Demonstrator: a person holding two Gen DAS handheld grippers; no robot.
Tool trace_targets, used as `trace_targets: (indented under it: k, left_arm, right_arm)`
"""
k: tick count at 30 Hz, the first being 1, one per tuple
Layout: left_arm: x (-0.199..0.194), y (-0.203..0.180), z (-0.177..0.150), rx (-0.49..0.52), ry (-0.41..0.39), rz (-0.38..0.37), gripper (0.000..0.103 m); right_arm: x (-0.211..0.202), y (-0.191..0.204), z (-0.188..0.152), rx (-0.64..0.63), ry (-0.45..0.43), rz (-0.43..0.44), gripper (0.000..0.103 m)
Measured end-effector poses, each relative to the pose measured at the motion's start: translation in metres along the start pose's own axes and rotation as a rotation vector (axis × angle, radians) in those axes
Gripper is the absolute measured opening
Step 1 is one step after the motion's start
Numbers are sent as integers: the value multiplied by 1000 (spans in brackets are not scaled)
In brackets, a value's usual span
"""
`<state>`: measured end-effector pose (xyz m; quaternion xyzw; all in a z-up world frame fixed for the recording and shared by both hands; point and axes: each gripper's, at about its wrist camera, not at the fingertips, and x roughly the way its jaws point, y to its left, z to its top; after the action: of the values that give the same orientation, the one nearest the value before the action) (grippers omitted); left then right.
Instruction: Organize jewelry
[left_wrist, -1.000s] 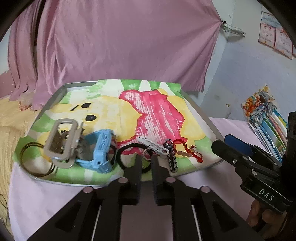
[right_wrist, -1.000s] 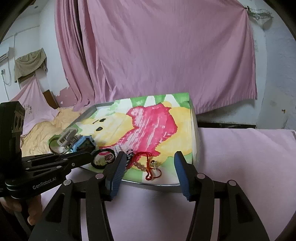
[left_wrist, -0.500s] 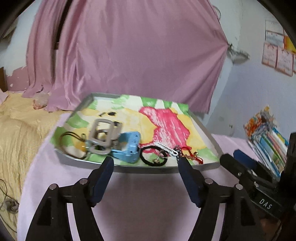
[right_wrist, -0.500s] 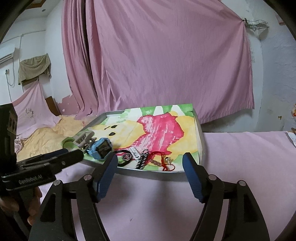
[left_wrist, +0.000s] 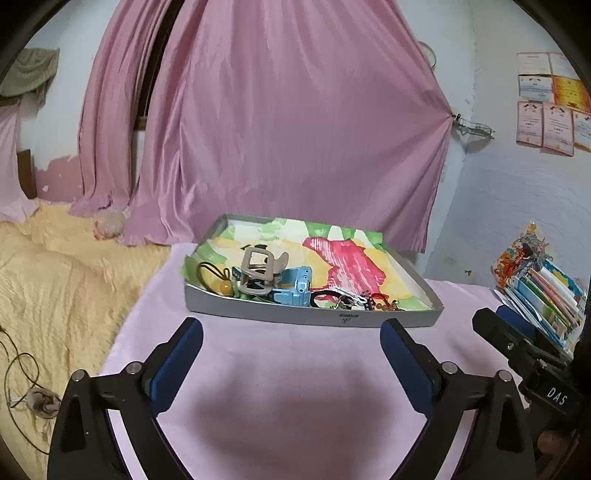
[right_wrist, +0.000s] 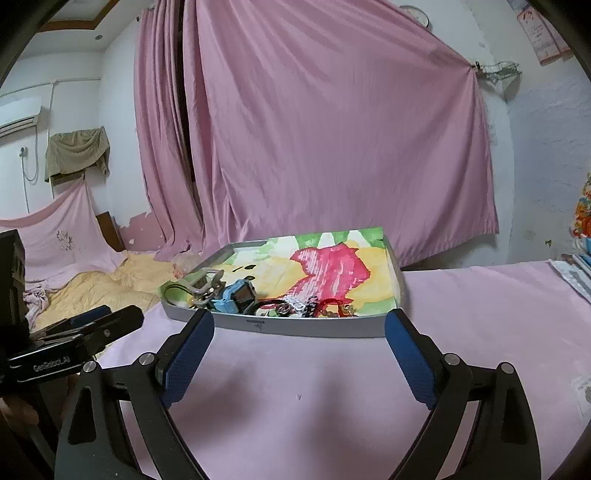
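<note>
A grey tray (left_wrist: 314, 315) (right_wrist: 306, 328) with a cartoon-printed liner holds the jewelry along its near edge: a beige hair claw (left_wrist: 258, 267) (right_wrist: 205, 282), a blue watch (left_wrist: 295, 286) (right_wrist: 238, 295), a black hair tie with a yellow bead (left_wrist: 216, 278), a black ring-shaped hair tie (left_wrist: 325, 297), a white chain (right_wrist: 297, 303) and a red beaded bracelet (left_wrist: 382, 301) (right_wrist: 332, 308). My left gripper (left_wrist: 291, 341) is open, empty, back from the tray over the pink cloth. My right gripper (right_wrist: 299, 336) is open and empty too, just short of the tray's front rim.
The pink cloth (left_wrist: 295, 387) covers the surface in front of the tray. A yellow blanket (left_wrist: 55, 280) lies to the left with a cable (left_wrist: 22, 373) on it. Stacked books and packets (left_wrist: 539, 284) sit at the right. A pink curtain (left_wrist: 295, 129) hangs behind.
The left gripper, shut a second ago at the black hair tie, opened and drew back empty. The right gripper also pulled back from the tray, its fingers spreading wider.
</note>
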<state>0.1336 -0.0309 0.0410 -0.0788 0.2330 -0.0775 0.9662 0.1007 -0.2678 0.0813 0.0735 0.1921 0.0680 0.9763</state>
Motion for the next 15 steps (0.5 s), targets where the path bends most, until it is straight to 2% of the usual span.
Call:
trace_targets:
  k: [3, 5, 15]
  left_arm:
    - [-16, -1, -8, 17, -37, 12, 101]
    - [-25, -1, -13, 26, -56, 19, 102]
    - [-58, 1, -47, 33, -104, 49, 102]
  right_arm:
    - [-16, 4, -6, -11, -18, -8, 93]
    - [-27, 3, -12, -15, -31, -13, 98]
    - [-71, 6, -42, -25, -99, -34, 99]
